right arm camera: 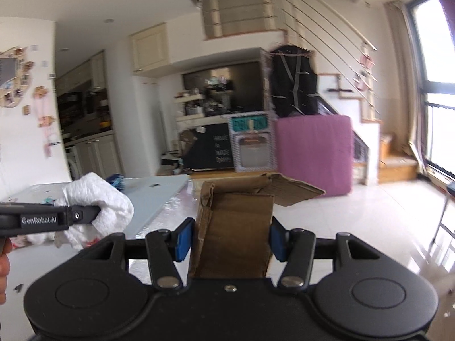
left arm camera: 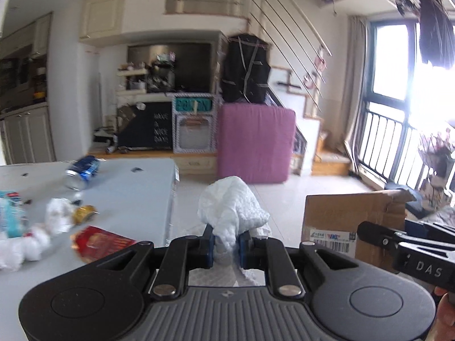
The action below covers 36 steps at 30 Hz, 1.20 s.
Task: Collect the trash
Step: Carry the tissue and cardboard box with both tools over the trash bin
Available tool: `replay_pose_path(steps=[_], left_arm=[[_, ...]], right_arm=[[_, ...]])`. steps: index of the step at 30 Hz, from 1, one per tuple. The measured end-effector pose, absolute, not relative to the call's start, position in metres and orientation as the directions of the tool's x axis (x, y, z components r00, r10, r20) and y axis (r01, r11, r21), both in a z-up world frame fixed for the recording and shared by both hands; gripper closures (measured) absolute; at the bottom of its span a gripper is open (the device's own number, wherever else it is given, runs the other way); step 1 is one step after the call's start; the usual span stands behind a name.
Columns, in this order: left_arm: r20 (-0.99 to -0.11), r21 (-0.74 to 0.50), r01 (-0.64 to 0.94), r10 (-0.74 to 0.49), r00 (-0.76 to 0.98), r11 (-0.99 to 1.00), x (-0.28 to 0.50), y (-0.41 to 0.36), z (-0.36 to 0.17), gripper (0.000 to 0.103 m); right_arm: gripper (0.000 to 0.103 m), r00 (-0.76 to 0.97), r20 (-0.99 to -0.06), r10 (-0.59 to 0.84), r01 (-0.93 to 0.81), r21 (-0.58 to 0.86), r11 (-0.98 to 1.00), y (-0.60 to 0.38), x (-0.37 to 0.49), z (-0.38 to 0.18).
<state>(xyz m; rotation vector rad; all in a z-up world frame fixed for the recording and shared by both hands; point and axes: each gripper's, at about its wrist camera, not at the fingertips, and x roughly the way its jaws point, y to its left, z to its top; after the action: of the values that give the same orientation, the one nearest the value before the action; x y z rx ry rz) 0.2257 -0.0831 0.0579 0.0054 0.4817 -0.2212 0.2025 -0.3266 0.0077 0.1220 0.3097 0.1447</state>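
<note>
My left gripper (left arm camera: 226, 245) is shut on a crumpled white tissue (left arm camera: 233, 207) and holds it in the air past the table's right edge. The tissue also shows in the right wrist view (right arm camera: 99, 199). My right gripper (right arm camera: 231, 240) is shut on a brown cardboard box (right arm camera: 236, 227) with its flaps open. The box also shows to the right in the left wrist view (left arm camera: 352, 213). The tissue is to the left of the box, apart from it.
On the grey table (left arm camera: 128, 193) lie a blue can (left arm camera: 82, 170), a gold can (left arm camera: 84, 213), a red wrapper (left arm camera: 99, 241), white crumpled tissues (left arm camera: 57, 217) and a light blue packet (left arm camera: 11, 213). A pink mattress (left arm camera: 254, 142) stands behind on the tiled floor.
</note>
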Motion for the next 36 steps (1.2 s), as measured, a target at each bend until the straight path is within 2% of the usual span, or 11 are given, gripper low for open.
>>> replay_pose_path(steps=[8,18,24,30,36], left_arm=[[-0.576,-0.056,0.266,-0.249,0.778,0.962,0.281,-0.124,0.014,0.086],[-0.755,-0.094,0.371,-0.309,0.579,0.924,0.344,-0.165,-0.073,0.086],[-0.849,-0.090,0.424,-0.292,0.440,0.901,0.368,-0.176,-0.125,0.086],[-0.883,-0.104,0.446,-0.289,0.369,0.889,0.383,-0.177,-0.159,0.086],[-0.946,-0.018,0.493,-0.175,0.273,0.870,0.372,-0.185,-0.199,0.086]], right_arm=[[0.048,0.912,-0.402,0.085,-0.025,0.153,0.988,-0.368,0.228,-0.021],[0.048,0.773,-0.629,0.079,0.032,0.164,0.986,-0.387,0.281,-0.080],[0.048,0.689,-0.715,0.119,0.001,0.165,0.986,-0.382,0.299,-0.115],[0.048,0.570,-0.812,0.124,-0.009,0.145,0.989,-0.376,0.319,-0.148],[0.048,0.494,-0.858,0.138,0.035,0.178,0.983,-0.379,0.339,-0.174]])
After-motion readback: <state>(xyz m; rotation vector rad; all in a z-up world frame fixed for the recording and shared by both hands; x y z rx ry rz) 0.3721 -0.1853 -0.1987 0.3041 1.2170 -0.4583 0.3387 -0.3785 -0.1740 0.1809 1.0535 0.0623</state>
